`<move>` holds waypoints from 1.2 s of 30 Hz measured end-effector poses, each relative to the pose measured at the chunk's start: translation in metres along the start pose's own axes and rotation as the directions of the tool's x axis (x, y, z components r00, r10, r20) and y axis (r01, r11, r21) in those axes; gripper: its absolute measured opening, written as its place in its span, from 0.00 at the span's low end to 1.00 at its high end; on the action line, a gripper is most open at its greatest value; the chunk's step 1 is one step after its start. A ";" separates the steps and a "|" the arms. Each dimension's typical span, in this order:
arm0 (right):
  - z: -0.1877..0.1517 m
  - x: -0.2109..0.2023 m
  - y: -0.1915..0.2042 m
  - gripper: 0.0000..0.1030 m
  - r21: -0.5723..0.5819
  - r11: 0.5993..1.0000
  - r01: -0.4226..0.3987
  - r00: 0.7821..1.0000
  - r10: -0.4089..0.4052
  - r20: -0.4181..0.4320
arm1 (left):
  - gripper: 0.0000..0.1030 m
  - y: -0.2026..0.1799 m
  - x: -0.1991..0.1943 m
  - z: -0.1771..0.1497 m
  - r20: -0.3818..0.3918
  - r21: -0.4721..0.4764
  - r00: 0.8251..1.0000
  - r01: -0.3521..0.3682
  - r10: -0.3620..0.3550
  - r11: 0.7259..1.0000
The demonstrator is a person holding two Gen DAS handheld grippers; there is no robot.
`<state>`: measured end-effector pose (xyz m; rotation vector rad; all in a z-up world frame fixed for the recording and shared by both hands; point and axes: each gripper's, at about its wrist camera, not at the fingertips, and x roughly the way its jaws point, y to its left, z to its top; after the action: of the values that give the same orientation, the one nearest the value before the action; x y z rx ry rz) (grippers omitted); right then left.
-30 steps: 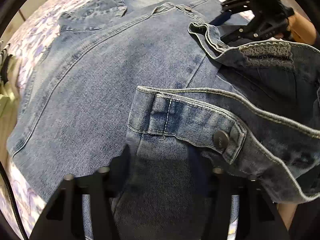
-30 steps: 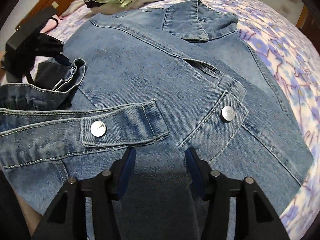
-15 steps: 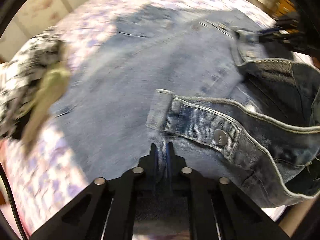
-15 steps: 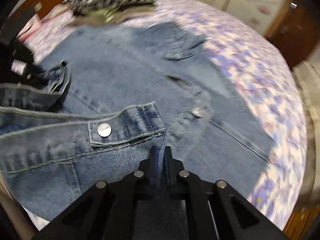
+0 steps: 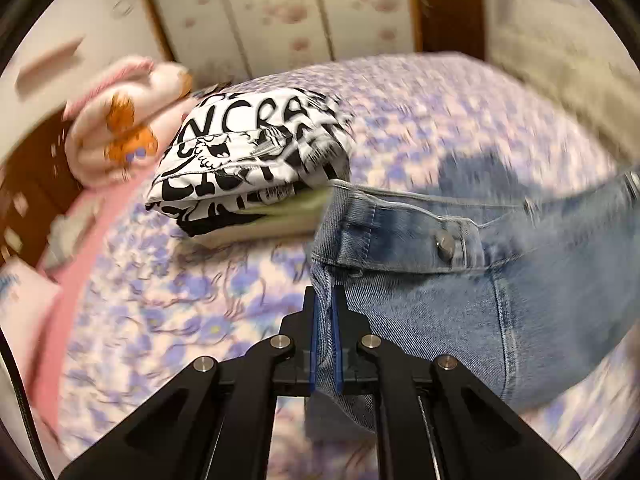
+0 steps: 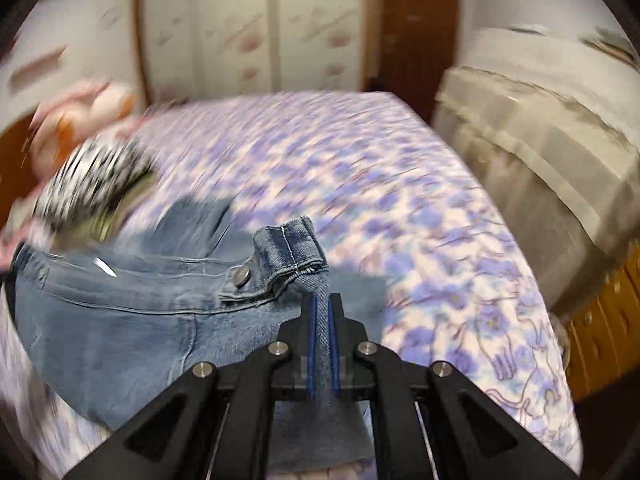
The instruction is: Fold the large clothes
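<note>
Both grippers have closed and lifted the denim jacket [image 5: 460, 300] off the bed [image 5: 420, 120] since a second ago. The left gripper [image 5: 325, 312] pinches its hem. The right gripper [image 6: 322, 316] clamps the hem too.

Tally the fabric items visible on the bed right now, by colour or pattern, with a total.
Blue denim jacket, held by left gripper and right gripper: 1
Black-and-white printed folded garment: 1
Pale green folded garment beneath it: 1
Pink rolled blanket with orange pattern: 1
Total: 4

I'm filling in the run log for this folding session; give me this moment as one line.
phase: lifting hem | left gripper: shut on denim jacket | right gripper: shut on denim jacket | bed: folded clothes stack at far side
</note>
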<state>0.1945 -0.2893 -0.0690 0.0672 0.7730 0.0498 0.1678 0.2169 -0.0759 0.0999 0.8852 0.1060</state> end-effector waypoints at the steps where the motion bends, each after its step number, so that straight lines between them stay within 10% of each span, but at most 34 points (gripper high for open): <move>1: 0.004 0.007 -0.002 0.01 0.016 1.000 0.004 1.000 -0.004 0.001 | 0.03 0.001 0.010 0.008 -0.002 -0.024 1.000 -0.004 0.004 1.000; 6: 0.008 0.106 -0.008 0.02 0.067 0.992 0.109 0.988 -0.101 -0.116 | 0.09 -0.011 0.111 0.021 -0.102 -0.112 0.995 -0.007 -0.004 0.994; 10: -0.008 0.167 -0.032 0.06 0.189 0.972 0.141 0.956 -0.084 -0.280 | 0.20 -0.001 0.197 0.005 -0.320 -0.218 0.946 -0.020 -0.052 0.976; 13: -0.012 0.172 -0.042 0.16 0.269 0.963 0.000 0.963 0.073 -0.261 | 0.30 0.003 0.197 0.007 -0.260 -0.232 0.960 0.038 -0.099 0.972; 16: -0.010 0.172 -0.031 0.47 0.163 0.985 -0.062 0.967 0.100 -0.235 | 0.65 -0.001 0.193 0.011 -0.208 -0.179 0.970 0.088 -0.126 0.980; 23: -0.003 0.197 0.011 0.49 -0.137 0.991 -0.011 0.966 -0.025 -0.258 | 0.65 -0.045 0.196 0.027 -0.100 0.133 0.995 0.040 -0.027 0.990; 24: -0.005 0.200 0.018 0.51 -0.195 0.981 0.003 0.966 -0.053 -0.253 | 0.61 -0.053 0.197 0.028 -0.086 0.177 0.996 0.024 -0.009 0.984; 27: -0.011 0.201 0.024 0.41 -0.262 0.965 0.036 0.970 -0.096 -0.222 | 0.03 -0.075 0.197 0.032 -0.082 0.258 0.995 0.071 -0.051 0.964; 31: -0.009 0.185 0.018 0.23 -0.215 0.975 0.053 0.981 -0.091 -0.172 | 0.00 -0.080 0.179 0.036 0.018 0.255 1.000 -0.010 0.006 0.967; 36: 0.019 0.158 0.013 0.22 -0.086 0.994 0.065 0.997 -0.069 -0.040 | 0.00 -0.035 0.154 0.068 0.147 -0.023 0.987 -0.068 0.071 0.997</move>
<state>0.3204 -0.2659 -0.1650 -0.0405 0.8149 0.0207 0.3197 0.1997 -0.1558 0.1210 0.7329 0.1694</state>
